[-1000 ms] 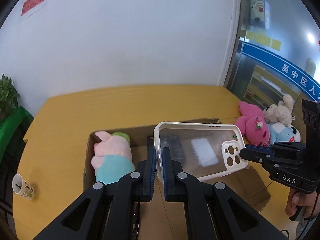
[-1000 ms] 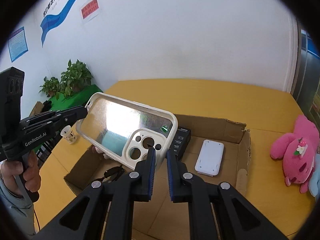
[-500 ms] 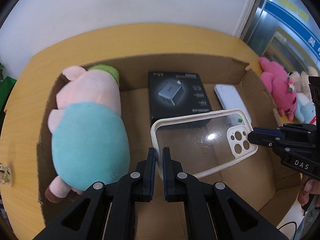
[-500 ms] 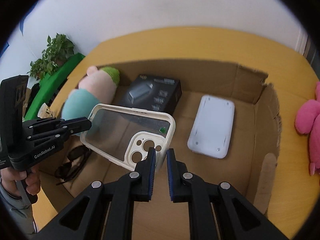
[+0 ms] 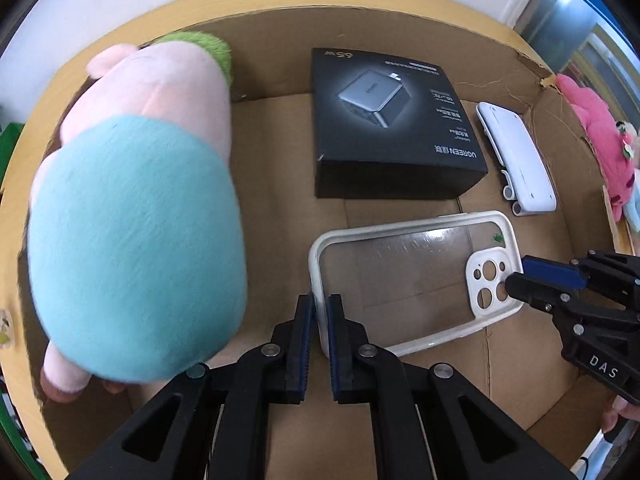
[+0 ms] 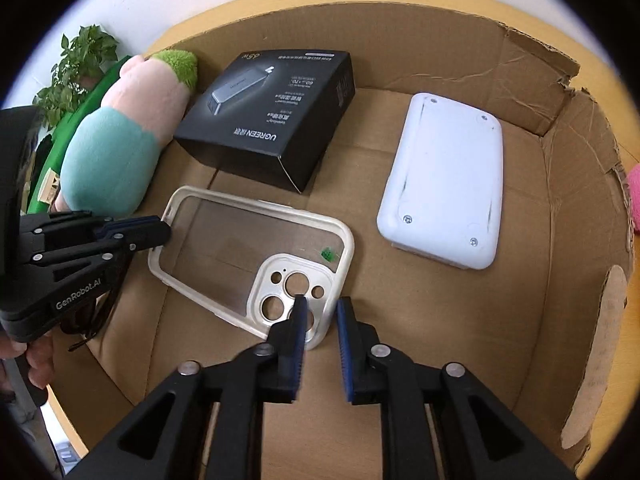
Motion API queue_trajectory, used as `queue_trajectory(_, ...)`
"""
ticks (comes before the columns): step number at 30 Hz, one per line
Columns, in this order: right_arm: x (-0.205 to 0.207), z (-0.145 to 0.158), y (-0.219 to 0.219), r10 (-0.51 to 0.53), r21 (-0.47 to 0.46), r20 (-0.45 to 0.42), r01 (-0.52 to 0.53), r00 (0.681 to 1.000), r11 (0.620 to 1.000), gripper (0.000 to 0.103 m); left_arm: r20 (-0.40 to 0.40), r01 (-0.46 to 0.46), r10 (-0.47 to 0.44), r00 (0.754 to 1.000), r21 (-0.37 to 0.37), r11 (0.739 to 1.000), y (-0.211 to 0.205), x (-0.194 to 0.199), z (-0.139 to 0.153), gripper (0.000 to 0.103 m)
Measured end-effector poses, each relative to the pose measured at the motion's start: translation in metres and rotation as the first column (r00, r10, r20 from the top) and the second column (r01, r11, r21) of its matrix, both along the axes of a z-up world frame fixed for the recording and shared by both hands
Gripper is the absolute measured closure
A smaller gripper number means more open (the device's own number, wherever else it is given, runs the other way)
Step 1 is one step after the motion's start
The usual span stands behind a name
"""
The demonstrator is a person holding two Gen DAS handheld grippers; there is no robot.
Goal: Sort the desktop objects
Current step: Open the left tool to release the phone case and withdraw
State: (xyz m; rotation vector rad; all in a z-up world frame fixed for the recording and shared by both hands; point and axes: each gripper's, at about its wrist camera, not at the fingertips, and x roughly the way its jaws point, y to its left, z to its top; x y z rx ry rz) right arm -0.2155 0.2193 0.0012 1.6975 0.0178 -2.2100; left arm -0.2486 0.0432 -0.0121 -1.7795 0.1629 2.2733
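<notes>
A clear phone case with a cream rim [image 5: 404,276] [image 6: 240,256] sits low over the floor of a cardboard box [image 5: 280,28] [image 6: 560,240]. My left gripper [image 5: 321,312] is shut on the rim of its plain end; it also shows in the right wrist view [image 6: 160,228]. My right gripper [image 6: 319,312] has opened; its jaws stand apart on either side of the camera-cutout corner, and it shows in the left wrist view [image 5: 516,276].
In the box lie a pink and teal plush pig [image 5: 132,208] [image 6: 116,152], a black charger box [image 5: 392,124] [image 6: 272,120], a white device [image 5: 520,160] [image 6: 444,184] and dark sunglasses [image 6: 88,324]. Pink plush toys [image 5: 600,136] lie outside on the yellow table [image 5: 48,92].
Both grippers carried the phone case down into the box, close to its floor. The right gripper's jaws have opened off the camera-cutout corner. The left gripper keeps its hold.
</notes>
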Motion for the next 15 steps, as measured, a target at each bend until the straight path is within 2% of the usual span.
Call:
queue_trajectory(1,0.003,0.002,0.001,-0.005,0.001,-0.006,0.005,1.0,1.0,0.073,-0.004,0.0,0.0,1.0,-0.001,1.0,-0.002,0.004,0.004,0.091)
queue_trajectory(2,0.007,0.007,0.002,-0.008,-0.002,-0.018,0.008,1.0,1.0,0.062,-0.015,-0.001,0.001,1.0,0.002,1.0,-0.006,0.009,0.011,0.081)
queue_trajectory(3,0.013,0.014,0.004,-0.012,-0.004,-0.038,0.012,0.999,1.0,0.058,-0.032,-0.006,0.006,0.999,0.006,1.0,-0.01,0.015,0.019,0.07)
queue_trajectory(5,0.035,0.039,0.011,-0.037,-0.004,-0.131,0.036,0.991,0.999,0.048,-0.132,-0.026,0.028,0.991,0.02,0.999,-0.022,0.034,0.048,0.066)
queue_trajectory(6,0.049,0.054,0.015,-0.048,-0.006,-0.189,0.048,0.981,0.999,0.045,-0.195,-0.027,0.033,0.98,0.031,0.999,-0.027,0.046,0.065,0.064)
queue_trajectory(7,0.069,0.072,0.019,-0.062,-0.013,-0.266,0.06,0.962,0.998,0.037,-0.255,-0.03,0.039,0.966,0.039,0.999,-0.03,0.06,0.081,0.061)
queue_trajectory(8,0.085,0.084,0.022,-0.074,-0.024,-0.32,0.07,0.945,0.997,0.029,-0.323,-0.037,0.052,0.945,0.052,0.998,-0.035,0.076,0.098,0.05)
queue_trajectory(9,0.099,0.094,0.025,-0.087,-0.036,-0.36,0.079,0.929,0.996,0.025,-0.384,-0.043,0.065,0.921,0.065,0.997,-0.039,0.09,0.111,0.036)
queue_trajectory(10,0.121,0.106,0.027,-0.105,-0.055,-0.417,0.09,0.903,0.994,0.024,-0.452,-0.053,0.083,0.888,0.078,0.996,-0.043,0.106,0.125,0.03)
queue_trajectory(12,0.14,0.113,0.033,-0.118,-0.072,-0.478,0.095,0.871,0.993,0.024,-0.577,-0.07,0.117,0.809,0.102,0.992,-0.048,0.139,0.147,0.008)
queue_trajectory(14,0.164,0.118,0.03,-0.14,-0.088,-0.532,0.11,0.835,0.99,0.024,-0.664,-0.075,0.138,0.735,0.123,0.99,-0.053,0.175,0.154,0.001)
queue_trajectory(15,0.181,0.115,0.026,-0.158,-0.101,-0.562,0.122,0.812,0.987,0.023,-0.697,-0.075,0.143,0.702,0.128,0.989,-0.055,0.19,0.154,0.0)
